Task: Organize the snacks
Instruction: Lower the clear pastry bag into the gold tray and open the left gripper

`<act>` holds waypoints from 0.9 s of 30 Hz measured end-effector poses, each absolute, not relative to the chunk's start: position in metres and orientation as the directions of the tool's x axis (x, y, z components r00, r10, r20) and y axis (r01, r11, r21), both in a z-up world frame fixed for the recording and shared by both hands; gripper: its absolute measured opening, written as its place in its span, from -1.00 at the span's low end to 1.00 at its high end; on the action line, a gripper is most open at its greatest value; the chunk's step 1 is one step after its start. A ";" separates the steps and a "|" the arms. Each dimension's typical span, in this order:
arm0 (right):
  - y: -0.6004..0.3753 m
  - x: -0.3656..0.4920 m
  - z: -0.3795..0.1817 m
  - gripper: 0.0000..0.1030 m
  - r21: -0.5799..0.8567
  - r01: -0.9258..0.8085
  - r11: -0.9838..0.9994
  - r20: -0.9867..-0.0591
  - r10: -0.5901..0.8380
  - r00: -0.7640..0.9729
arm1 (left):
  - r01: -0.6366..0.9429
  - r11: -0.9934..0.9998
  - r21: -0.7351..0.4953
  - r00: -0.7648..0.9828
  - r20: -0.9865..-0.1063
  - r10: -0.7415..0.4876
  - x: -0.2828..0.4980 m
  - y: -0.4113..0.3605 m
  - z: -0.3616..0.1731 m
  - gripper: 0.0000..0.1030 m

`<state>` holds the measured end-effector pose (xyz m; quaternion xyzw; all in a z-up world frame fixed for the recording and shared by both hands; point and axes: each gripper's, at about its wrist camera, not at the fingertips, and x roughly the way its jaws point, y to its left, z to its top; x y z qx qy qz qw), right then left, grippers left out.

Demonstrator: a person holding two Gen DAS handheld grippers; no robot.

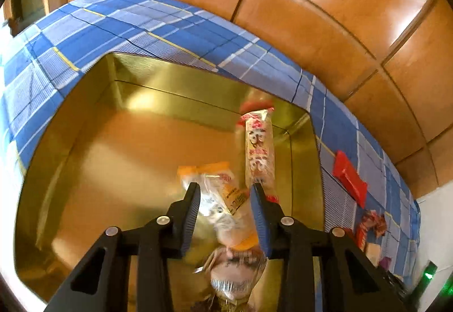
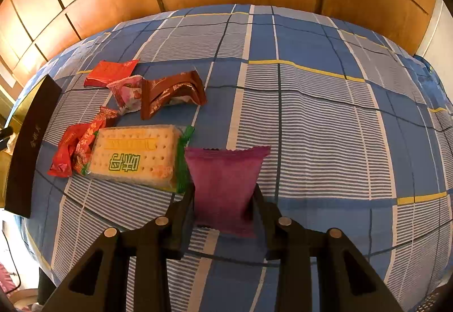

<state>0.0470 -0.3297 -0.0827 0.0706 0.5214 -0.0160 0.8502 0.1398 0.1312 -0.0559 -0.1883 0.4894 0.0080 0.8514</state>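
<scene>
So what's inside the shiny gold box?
The gold box holds a tall red-and-white snack packet and an orange-edged packet near the left claw. More wrappers lie lower down, partly hidden by the claw.

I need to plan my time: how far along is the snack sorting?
Done: a long white-and-red packet lies in the gold box. In hand: the left hand-held gripper holds an orange-ended packet over it; the right grips a purple pouch. Left: the cracker pack, brown wrapper, red packets.

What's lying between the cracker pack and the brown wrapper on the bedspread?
Only bare bedspread. In the right wrist view the cracker pack and the brown wrapper are separated by a strip of cloth; the pink wrapper sits left of that gap.
</scene>
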 end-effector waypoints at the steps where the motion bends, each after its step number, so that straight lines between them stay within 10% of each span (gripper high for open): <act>1: -0.329 0.047 -0.083 -0.31 0.100 0.099 0.990 -0.889 0.044 0.456 | -0.199 0.931 -0.307 0.513 -0.842 -0.168 0.142 0.129 -0.058 -0.33; 11: -0.330 0.047 -0.083 -0.30 0.105 0.098 0.990 -0.890 0.050 0.454 | -0.113 0.936 -0.333 0.506 -0.830 -0.234 0.139 0.098 -0.065 -0.28; 27: -0.331 0.043 -0.083 -0.33 0.111 0.089 0.990 -0.873 0.055 0.484 | -0.165 0.981 -0.104 0.654 -0.756 0.031 0.063 0.100 -0.021 0.09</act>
